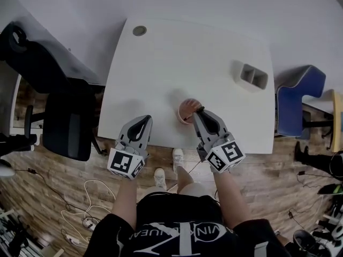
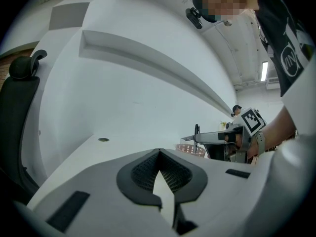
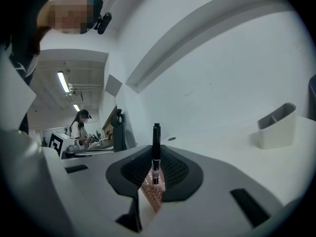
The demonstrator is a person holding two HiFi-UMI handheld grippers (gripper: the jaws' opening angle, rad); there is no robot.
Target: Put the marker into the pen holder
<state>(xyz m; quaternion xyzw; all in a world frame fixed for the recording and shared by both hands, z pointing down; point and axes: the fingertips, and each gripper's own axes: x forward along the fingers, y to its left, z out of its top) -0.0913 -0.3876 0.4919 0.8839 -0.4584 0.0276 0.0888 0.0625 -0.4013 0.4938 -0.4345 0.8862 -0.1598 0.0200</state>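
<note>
A round pinkish mesh pen holder [image 1: 185, 107] stands near the front of the white table [image 1: 187, 52]. My right gripper [image 1: 199, 111] is shut on a black marker [image 3: 156, 147], which stands upright right over the holder [image 3: 153, 194]. In the left gripper view the marker [image 2: 196, 132] reaches down to the rim of the holder [image 2: 190, 149]; I cannot tell whether its lower end is inside. My left gripper [image 1: 143, 121] hovers at the table's front edge, left of the holder. Its fingertips meet, with nothing between them [image 2: 159, 157].
A white slanted organiser [image 1: 252, 75] sits at the back right of the table, and a round cable hole [image 1: 139, 30] at the back left. A black office chair [image 1: 64, 116] stands left of the table, a blue chair [image 1: 297, 98] to its right. Cables lie on the wooden floor [image 1: 80, 213].
</note>
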